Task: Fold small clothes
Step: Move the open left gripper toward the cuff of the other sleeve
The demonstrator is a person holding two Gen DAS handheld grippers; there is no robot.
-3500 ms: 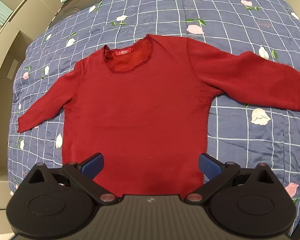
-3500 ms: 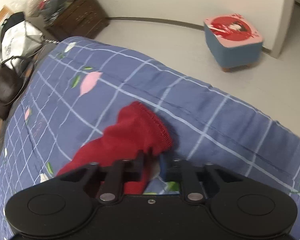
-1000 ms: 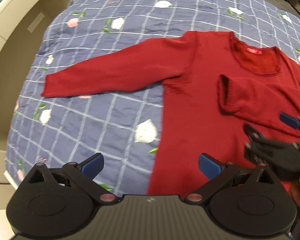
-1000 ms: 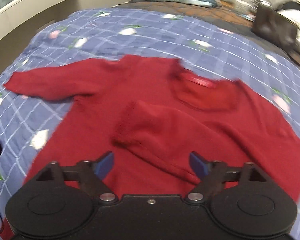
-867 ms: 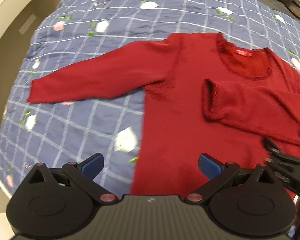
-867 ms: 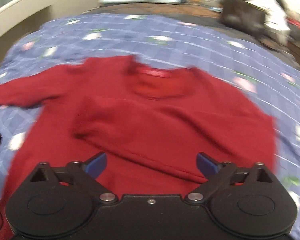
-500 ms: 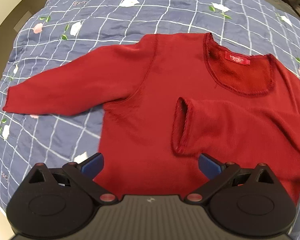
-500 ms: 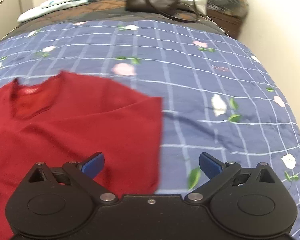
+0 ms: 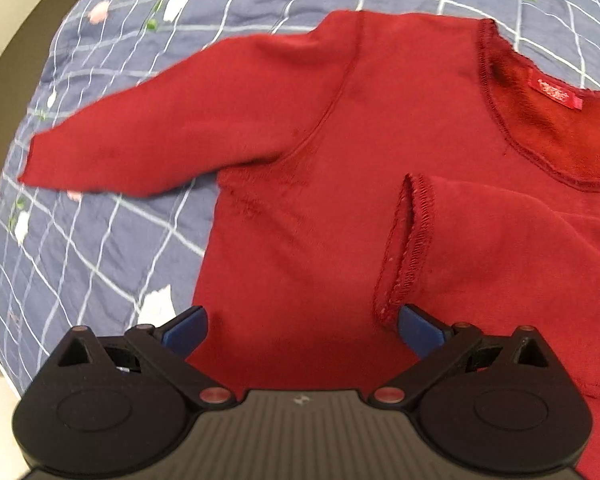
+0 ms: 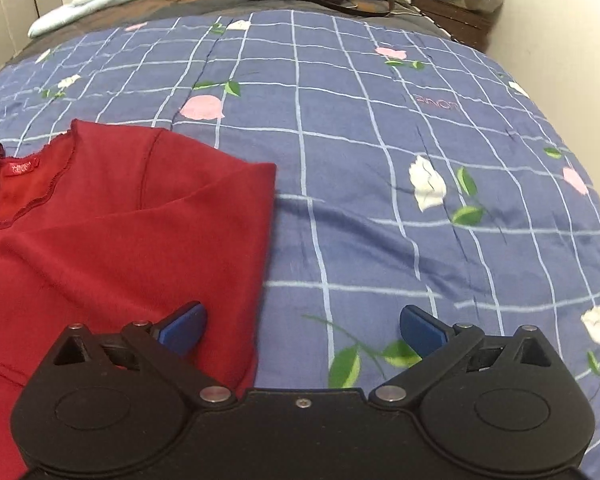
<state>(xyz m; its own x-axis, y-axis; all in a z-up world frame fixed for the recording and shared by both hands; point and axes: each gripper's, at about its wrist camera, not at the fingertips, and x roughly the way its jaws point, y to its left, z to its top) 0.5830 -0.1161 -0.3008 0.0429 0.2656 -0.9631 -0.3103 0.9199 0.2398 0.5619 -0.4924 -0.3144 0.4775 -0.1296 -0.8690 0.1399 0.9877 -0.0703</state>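
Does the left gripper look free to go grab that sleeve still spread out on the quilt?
Probably yes. The left gripper is open and empty, and the spread sleeve lies flat on the quilt with nothing on it.

Left gripper [image 9: 302, 330]: my jaws spread wide, holding nothing, above the red sweater [image 9: 320, 208]. One sleeve [image 9: 160, 136] stretches toward frame left on the blue checked quilt [image 9: 80, 248]; the other sleeve's cuff [image 9: 408, 244] lies folded across the chest.
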